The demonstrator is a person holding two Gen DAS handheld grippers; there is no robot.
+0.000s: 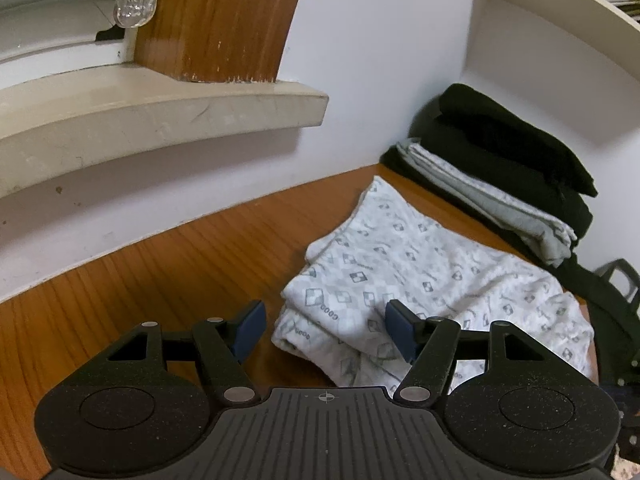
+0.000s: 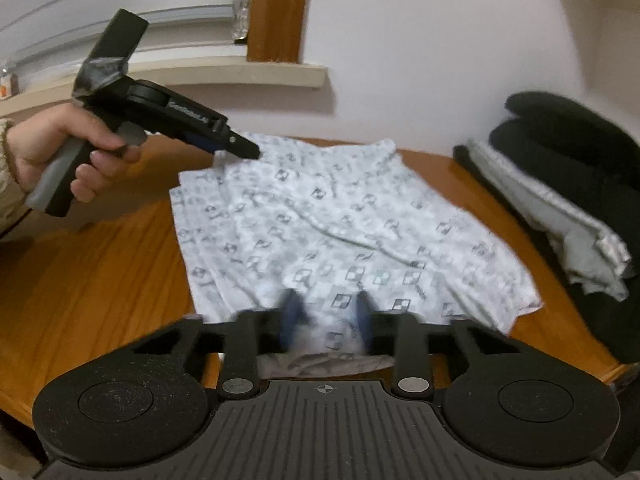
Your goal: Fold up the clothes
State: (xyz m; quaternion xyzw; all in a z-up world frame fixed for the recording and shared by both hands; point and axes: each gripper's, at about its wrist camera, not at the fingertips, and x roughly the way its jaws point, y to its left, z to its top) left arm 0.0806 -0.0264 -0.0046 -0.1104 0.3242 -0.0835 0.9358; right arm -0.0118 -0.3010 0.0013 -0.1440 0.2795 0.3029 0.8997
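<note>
Patterned shirt [image 2: 336, 224] lies part-folded on the wooden table [image 2: 100, 280] beside the folded pile [image 2: 560, 184]; left gripper [image 1: 324, 330] spread, empty, right gripper [image 2: 326, 314] blurred, seemingly nipping the near hem: thin pinch may slip, undoing the fold.

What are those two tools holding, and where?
Left fingers: nothing, open. Right fingers straddle the patterned cloth at its near edge; blur hides whether they pinch it.
</note>
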